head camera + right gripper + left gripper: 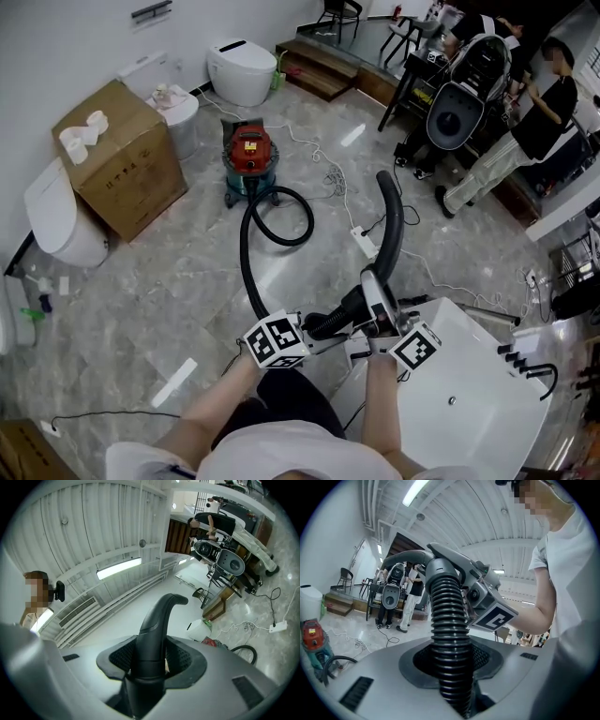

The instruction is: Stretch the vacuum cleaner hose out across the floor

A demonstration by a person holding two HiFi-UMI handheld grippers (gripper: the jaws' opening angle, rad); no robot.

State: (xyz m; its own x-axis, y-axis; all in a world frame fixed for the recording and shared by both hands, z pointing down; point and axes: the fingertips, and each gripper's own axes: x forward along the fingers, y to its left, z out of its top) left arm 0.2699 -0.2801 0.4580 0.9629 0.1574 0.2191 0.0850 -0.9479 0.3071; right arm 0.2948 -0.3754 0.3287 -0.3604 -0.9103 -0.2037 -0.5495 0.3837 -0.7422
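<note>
Gripping the black ribbed vacuum hose (445, 616) with the left tongs (451, 665), narrowed down onto its ribs just behind the cuff. Clamping the smooth black curved handle tube (157, 616) with the right tongs (150, 663), likewise closed around it rather than wide. Trailing the rest back in a loose loop over the grey marble floor (178, 272) to the red canister vacuum cleaner (249, 155) near the far wall, so nowhere near stretched yet.

To do the step well: back straight away from the canister, both grips firm and low, and let the loop uncurl instead of yanking it. Ease off once out of slack, to avoid dragging or tipping the canister. Steer clear of the white bathtub (487, 412) just beside the right hand, and of the white cables (333, 178), seemingly close to the loop, though hard to judge from above.

Reaching out with both forearms close together in front of the body. Aiming the left tongs a little downward, tipping the right tongs slightly upward.
</note>
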